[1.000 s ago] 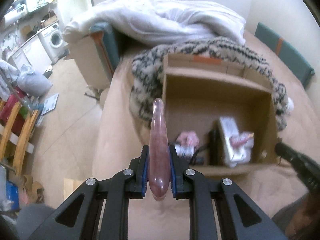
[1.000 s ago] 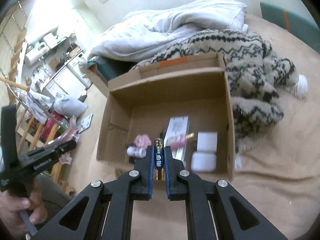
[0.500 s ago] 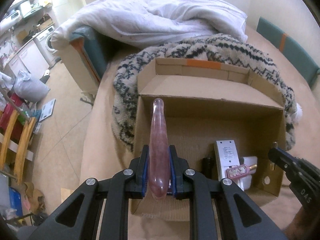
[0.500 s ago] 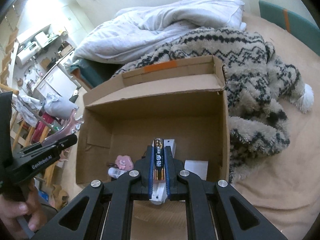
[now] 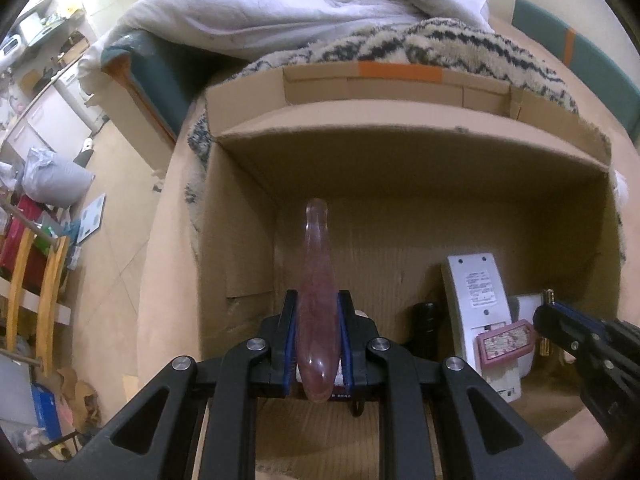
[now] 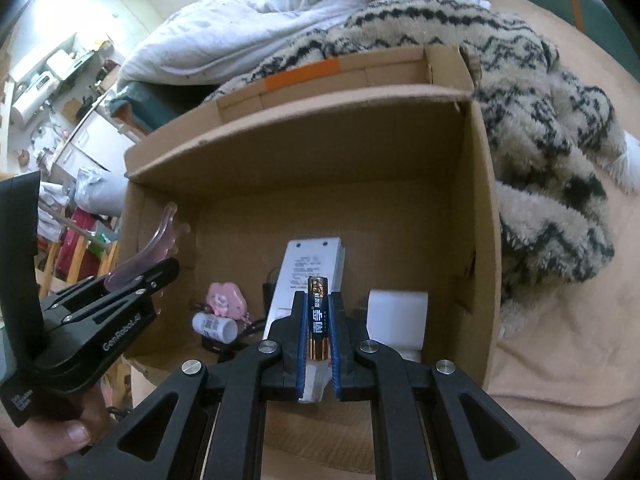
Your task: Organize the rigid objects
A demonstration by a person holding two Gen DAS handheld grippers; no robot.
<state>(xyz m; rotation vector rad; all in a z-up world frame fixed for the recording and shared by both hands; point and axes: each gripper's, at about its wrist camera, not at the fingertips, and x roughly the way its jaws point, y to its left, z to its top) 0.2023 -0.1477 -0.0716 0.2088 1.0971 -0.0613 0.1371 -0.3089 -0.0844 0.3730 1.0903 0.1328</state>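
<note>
Cardboard box (image 6: 480,208), open-topped, resting on a tan bed surface (image 6: 560,340), is the container for the rigid items. Nearest, the left gripper (image 5: 318,344) is clenched on a translucent pink curved piece (image 5: 316,292), held just inside the box's left wall; the right gripper (image 6: 318,336) is clenched on a black-and-gold battery (image 6: 318,320), poised over the box's near edge. Below lie a white remote (image 6: 308,272), a pink charm (image 6: 226,298), a small white bottle (image 6: 214,326) and a white block (image 6: 396,320) on the box floor. Beyond the far wall sit a patterned fleece (image 6: 540,100) and a white duvet (image 6: 280,12). Judged best practice: lower each item to a bare patch of floor, clear of the remote, before releasing.
</note>
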